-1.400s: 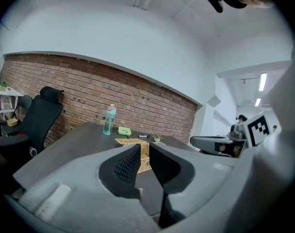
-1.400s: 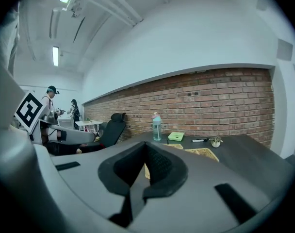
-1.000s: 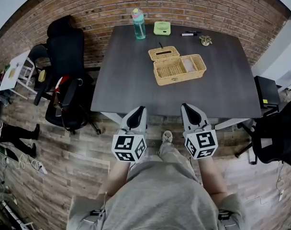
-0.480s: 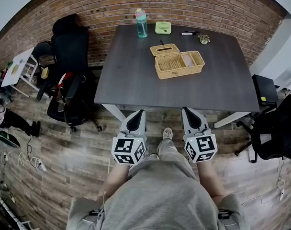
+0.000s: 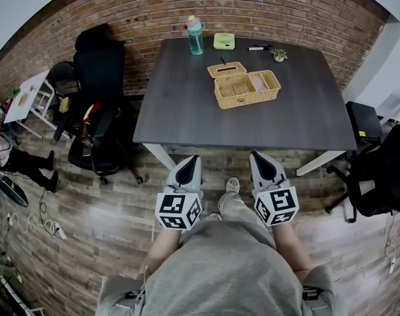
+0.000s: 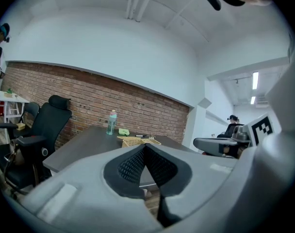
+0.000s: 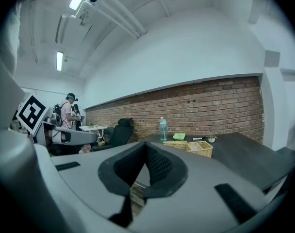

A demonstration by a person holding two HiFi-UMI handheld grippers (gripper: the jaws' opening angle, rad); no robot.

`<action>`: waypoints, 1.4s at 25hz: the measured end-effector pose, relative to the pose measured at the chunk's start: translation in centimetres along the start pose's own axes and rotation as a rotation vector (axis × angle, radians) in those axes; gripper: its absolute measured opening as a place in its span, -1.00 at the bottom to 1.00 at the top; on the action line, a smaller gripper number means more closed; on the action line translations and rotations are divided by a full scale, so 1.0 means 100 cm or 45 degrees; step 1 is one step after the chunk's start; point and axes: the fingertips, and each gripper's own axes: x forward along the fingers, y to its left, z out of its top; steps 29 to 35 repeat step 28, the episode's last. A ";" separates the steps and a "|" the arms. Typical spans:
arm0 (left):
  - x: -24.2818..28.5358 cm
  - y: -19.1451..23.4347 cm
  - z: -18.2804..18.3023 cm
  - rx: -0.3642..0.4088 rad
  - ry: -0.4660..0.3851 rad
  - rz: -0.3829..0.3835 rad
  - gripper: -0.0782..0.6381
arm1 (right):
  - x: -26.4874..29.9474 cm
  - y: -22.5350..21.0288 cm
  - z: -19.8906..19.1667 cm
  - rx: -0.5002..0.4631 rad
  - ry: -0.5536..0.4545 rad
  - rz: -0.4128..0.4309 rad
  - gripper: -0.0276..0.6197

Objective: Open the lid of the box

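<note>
A woven wicker box (image 5: 247,89) sits on the dark table (image 5: 187,110), its lid (image 5: 227,70) swung back and lying flat behind it. The box also shows far off in the left gripper view as the wicker box (image 6: 136,141) and in the right gripper view as the wicker box (image 7: 196,147). My left gripper (image 5: 187,168) and right gripper (image 5: 264,164) are held close to my body, well short of the table's near edge. Both are shut with nothing between the jaws.
On the table's far side stand a teal bottle (image 5: 195,34), a green pad (image 5: 224,41), a marker (image 5: 259,47) and a small object (image 5: 279,55). Black office chairs (image 5: 98,124) stand left of the table, another chair (image 5: 377,176) at the right. A person (image 7: 67,113) stands farther off.
I have stepped back from the table, so it and the box sit farther away in the head view. Both grippers stay low by my body.
</note>
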 end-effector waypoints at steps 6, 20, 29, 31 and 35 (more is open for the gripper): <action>-0.001 -0.001 -0.002 -0.009 0.010 -0.003 -0.73 | -0.002 -0.003 -0.001 0.078 -0.022 -0.003 -0.91; 0.015 -0.003 -0.006 -0.011 0.039 -0.020 -0.73 | 0.004 -0.013 -0.001 0.051 -0.018 -0.003 -0.91; 0.024 0.001 -0.008 -0.026 0.051 -0.015 -0.73 | 0.012 -0.019 -0.001 0.042 -0.012 0.003 -0.91; 0.024 0.001 -0.008 -0.026 0.051 -0.015 -0.73 | 0.012 -0.019 -0.001 0.042 -0.012 0.003 -0.91; 0.024 0.001 -0.008 -0.026 0.051 -0.015 -0.73 | 0.012 -0.019 -0.001 0.042 -0.012 0.003 -0.91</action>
